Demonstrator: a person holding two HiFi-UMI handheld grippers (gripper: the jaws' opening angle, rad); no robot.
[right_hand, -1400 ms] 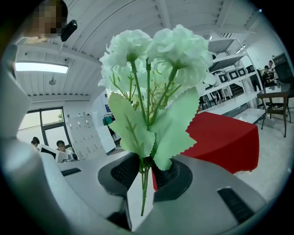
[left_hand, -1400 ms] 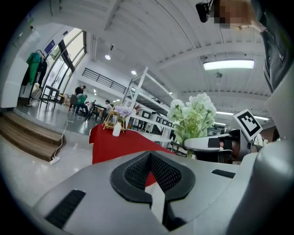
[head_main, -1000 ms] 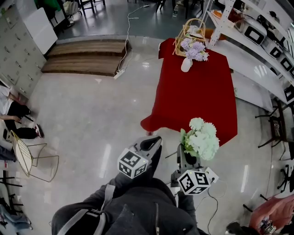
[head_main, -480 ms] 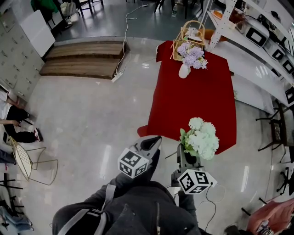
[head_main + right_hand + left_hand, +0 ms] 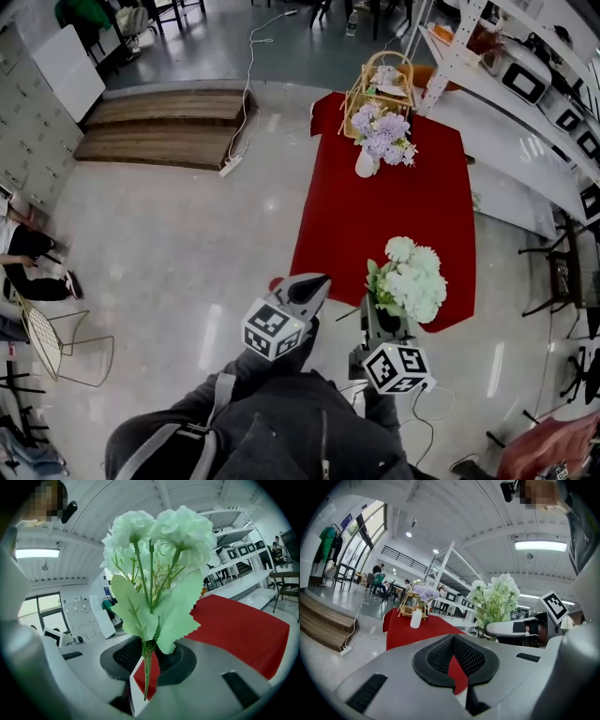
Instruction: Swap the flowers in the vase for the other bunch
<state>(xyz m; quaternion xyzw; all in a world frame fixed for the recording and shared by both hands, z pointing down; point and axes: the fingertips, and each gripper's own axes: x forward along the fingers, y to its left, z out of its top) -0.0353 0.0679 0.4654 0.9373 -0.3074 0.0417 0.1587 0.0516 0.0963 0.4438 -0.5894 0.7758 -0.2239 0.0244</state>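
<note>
Head view: the right gripper holds the white bunch upright in front of the person, over the near edge of the table and its red cloth. The left gripper is level beside it, over the floor, carrying nothing. At the far end of the table stands the vase, with the purple flowers in it and a basket just behind. The vase is well apart from both grippers.

Left gripper view: the left gripper has its jaws pressed together with nothing between them. The vase shows small and far off on the table; the white bunch stands close on the right.

Right gripper view: the right gripper has its jaws drawn narrow on the stems, with the blooms of the white bunch filling the view above and the red cloth beyond.

By my reading, the step in hand is bringing the new bunch to the vase; the old flowers are not yet out. Next the left gripper must reach the far end of the table, open, and take the purple flowers low on their stalks, lifting straight up so that the vase does not tip. Only then can the white bunch go in.
</note>
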